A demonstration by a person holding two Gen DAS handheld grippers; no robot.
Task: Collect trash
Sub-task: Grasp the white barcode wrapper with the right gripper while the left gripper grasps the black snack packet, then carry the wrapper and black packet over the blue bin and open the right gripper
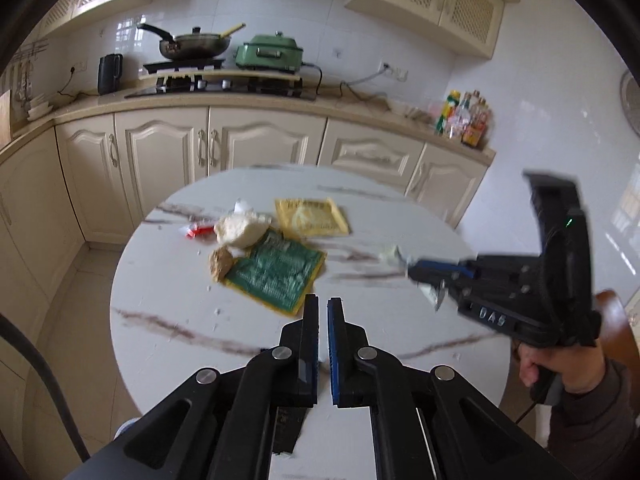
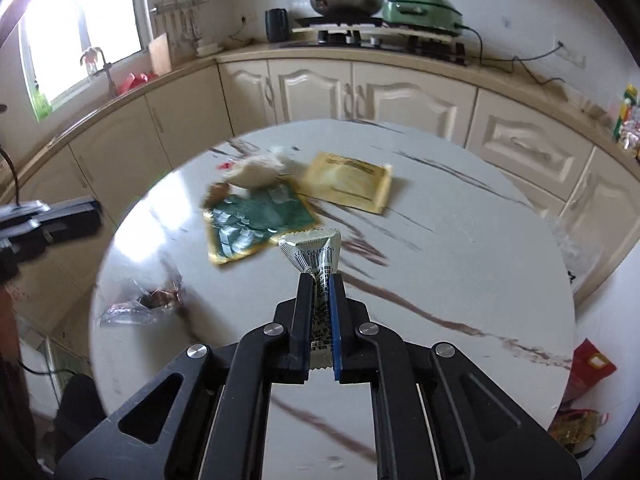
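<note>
Pinching a small white sachet (image 2: pixel 316 252) by its lower end, the right gripper (image 2: pixel 320 280) has its jaws clamped on the packet, whose sealed, barcoded top fans out just beyond the fingertips and hangs clear above the worktop (image 2: pixel 460 240). It looks featherlight, thin and crinkly, so a grip on the flat crimped body seems sound, though such slick film could slide out if the hold slackens. Ahead and to the left of this gripper lie a green foil packet (image 2: pixel 256 220), a yellow packet (image 2: pixel 352 184) further ahead, and a crumpled white tissue wad (image 2: pixel 256 172); all appear limp and light, best taken at a raised edge or corner. Near left sits a clear wrapper (image 2: pixel 140 304). The left gripper (image 1: pixel 323 304) has its jaws together on nothing, hovering short of the green packet.
</note>
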